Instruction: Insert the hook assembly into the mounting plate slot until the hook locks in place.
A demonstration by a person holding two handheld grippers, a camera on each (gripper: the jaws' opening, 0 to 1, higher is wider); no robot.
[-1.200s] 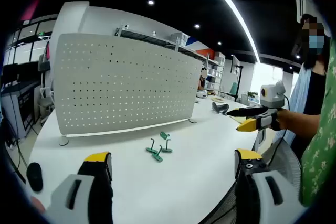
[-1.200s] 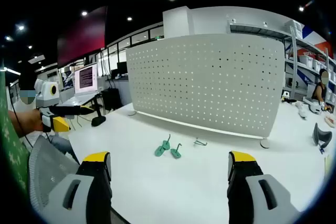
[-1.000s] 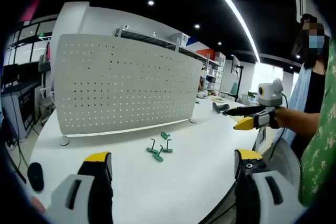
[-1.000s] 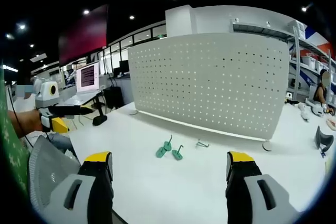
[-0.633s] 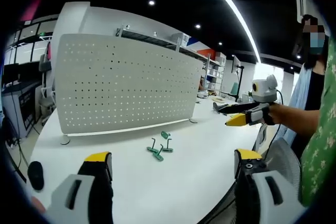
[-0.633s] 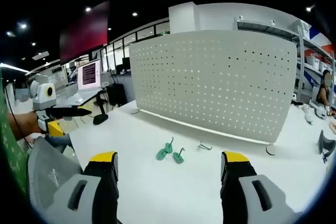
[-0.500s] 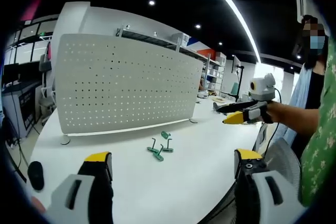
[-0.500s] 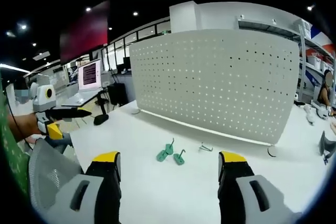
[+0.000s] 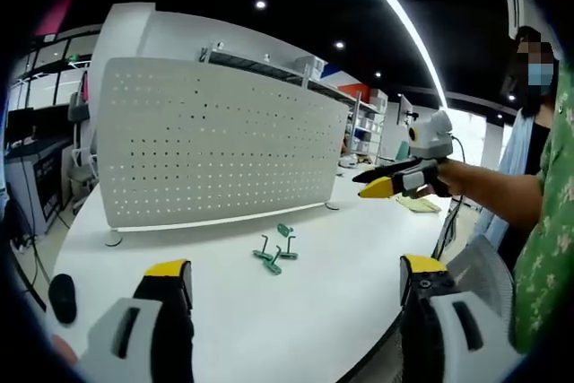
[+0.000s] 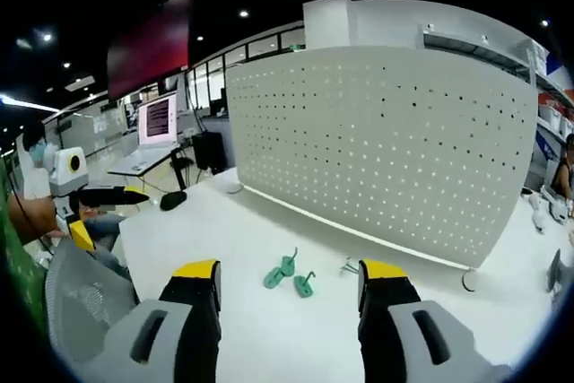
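Note:
A white perforated mounting plate stands upright on the white table. Two green hook assemblies lie on the table in front of it, with a small metal hook beside them. My left gripper is open and empty, well short of the hooks. My right gripper is open and empty, low over the table with the green hooks between its jaws, farther out. The right gripper comes in from the right, held by a hand. The left gripper is at the far left.
A black mouse lies near the table's end. A lit monitor stands behind it. A mesh chair back is close to the table edge. A person in green stands at the right. Shelves line the back.
My right gripper has moved forward over the table toward the hooks and the plate, and its jaws have narrowed somewhat. My left gripper has stayed still.

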